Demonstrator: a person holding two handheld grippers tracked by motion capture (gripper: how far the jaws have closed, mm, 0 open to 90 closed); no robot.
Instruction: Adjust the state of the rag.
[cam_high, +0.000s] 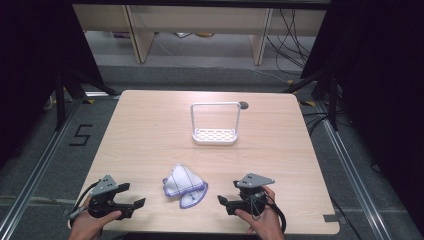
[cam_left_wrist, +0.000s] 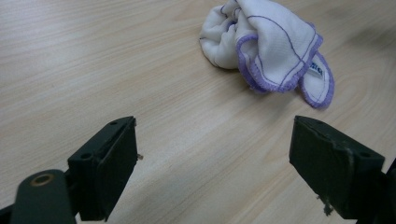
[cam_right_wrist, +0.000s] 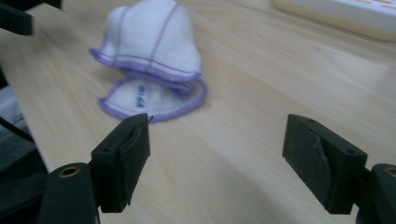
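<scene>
A crumpled white cloth with purple stitched edging (cam_high: 184, 186) lies near the pale wooden surface's (cam_high: 150, 130) front edge, apparently soft and light, best pinched at a raised fold; flanking it, the left hand-held gripper (cam_high: 134, 199) and right hand-held gripper (cam_high: 223, 201) hover spread wide and empty.

I count one crumpled white cloth with purple stitched edging (cam_high: 184, 186), near; one white slotted rack with wire handle (cam_high: 215, 135), far.

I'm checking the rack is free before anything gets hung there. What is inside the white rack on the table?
The white rack shows a slotted base with nothing lying on it, and nothing hangs from its handle. The crumpled cloth lies apart, nearer the person. The table surface beneath the base is covered.
</scene>
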